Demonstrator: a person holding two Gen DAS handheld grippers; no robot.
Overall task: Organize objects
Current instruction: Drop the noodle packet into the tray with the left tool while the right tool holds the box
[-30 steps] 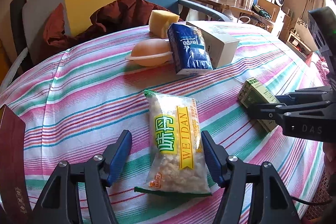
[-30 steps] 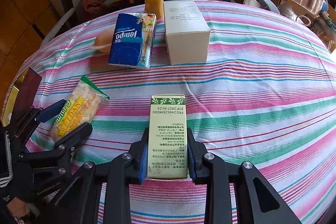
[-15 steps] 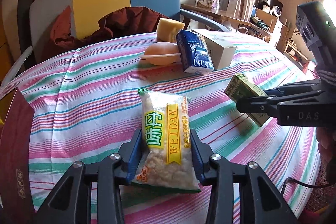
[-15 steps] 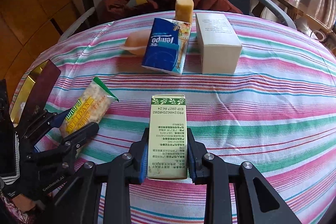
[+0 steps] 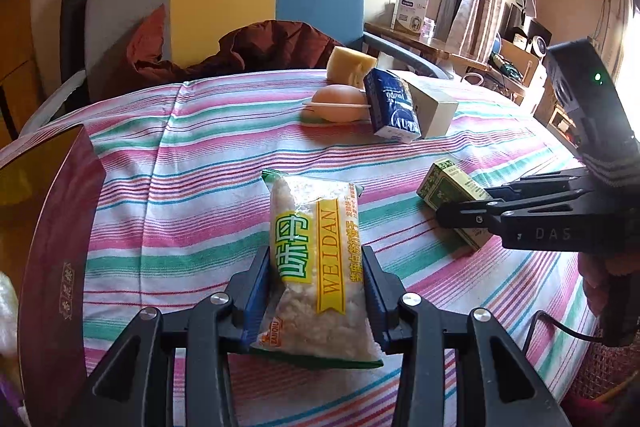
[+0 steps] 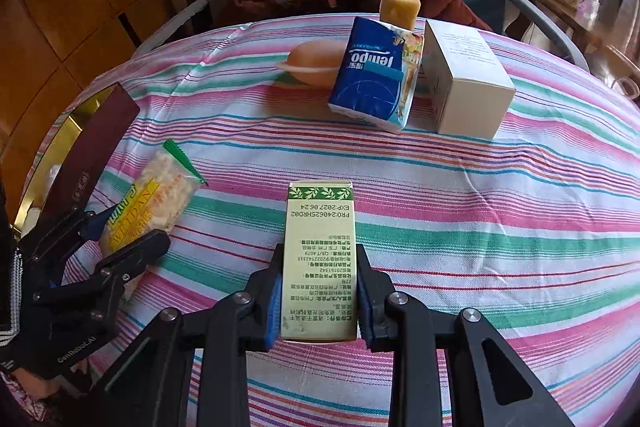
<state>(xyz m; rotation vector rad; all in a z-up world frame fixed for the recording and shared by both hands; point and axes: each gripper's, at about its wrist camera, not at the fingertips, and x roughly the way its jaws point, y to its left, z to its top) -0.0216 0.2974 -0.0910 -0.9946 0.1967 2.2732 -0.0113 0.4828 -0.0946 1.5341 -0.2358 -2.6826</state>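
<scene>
A striped tablecloth (image 5: 192, 155) covers the table before a grey, yellow and blue chair (image 5: 224, 11) holding a maroon jacket (image 5: 256, 47).

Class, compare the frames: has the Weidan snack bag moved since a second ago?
Yes. In the right wrist view the snack bag now sits nearer the maroon box at the table's left edge, clamped in the left gripper, whose jaws have just closed.

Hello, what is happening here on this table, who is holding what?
A person is tidying the striped table with two handheld grippers. The left gripper has just closed its jaws on the Weidan snack bag. The right gripper is clamped on the green box. The tissue pack and white box wait behind.
</scene>
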